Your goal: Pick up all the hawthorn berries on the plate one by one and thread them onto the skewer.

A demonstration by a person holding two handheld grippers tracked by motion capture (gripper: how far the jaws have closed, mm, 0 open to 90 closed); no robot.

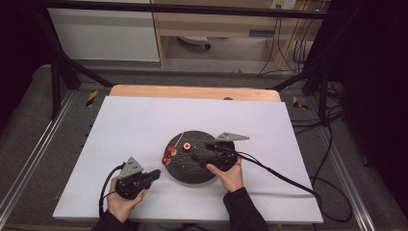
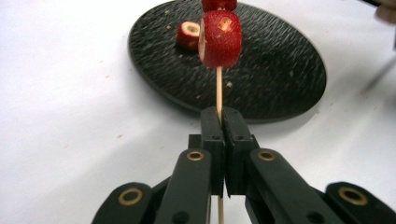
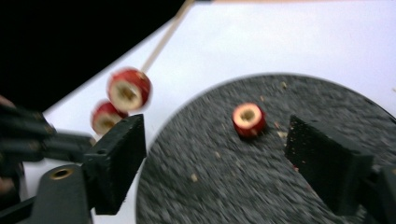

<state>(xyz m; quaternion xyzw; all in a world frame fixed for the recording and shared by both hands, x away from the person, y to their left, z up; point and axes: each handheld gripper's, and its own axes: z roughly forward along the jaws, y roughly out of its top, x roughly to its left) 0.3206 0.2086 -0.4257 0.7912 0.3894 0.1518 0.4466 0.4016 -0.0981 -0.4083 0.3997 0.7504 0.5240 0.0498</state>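
My left gripper (image 2: pixel 222 112) is shut on a thin wooden skewer (image 2: pixel 218 88) that carries two red fruit pieces with pale cored centres (image 2: pixel 221 32). In the high view this gripper (image 1: pixel 156 174) sits left of the black round plate (image 1: pixel 190 171), and the skewered pieces (image 1: pixel 172 152) hang over the plate's left rim. A third cored red piece (image 1: pixel 185 145) lies loose on the plate. My right gripper (image 3: pixel 215 135) is open above the plate (image 3: pixel 224 177), with the loose piece (image 3: pixel 249 119) just beyond its jaws and the skewered pieces (image 3: pixel 128 88) off to their left.
The plate rests on a white sheet (image 1: pixel 144 125) that covers a wooden table (image 1: pixel 192 91). Crumbs dot the plate. Cables (image 1: pixel 284 175) trail from the right gripper across the sheet to the right. A metal frame and shelving stand beyond the table.
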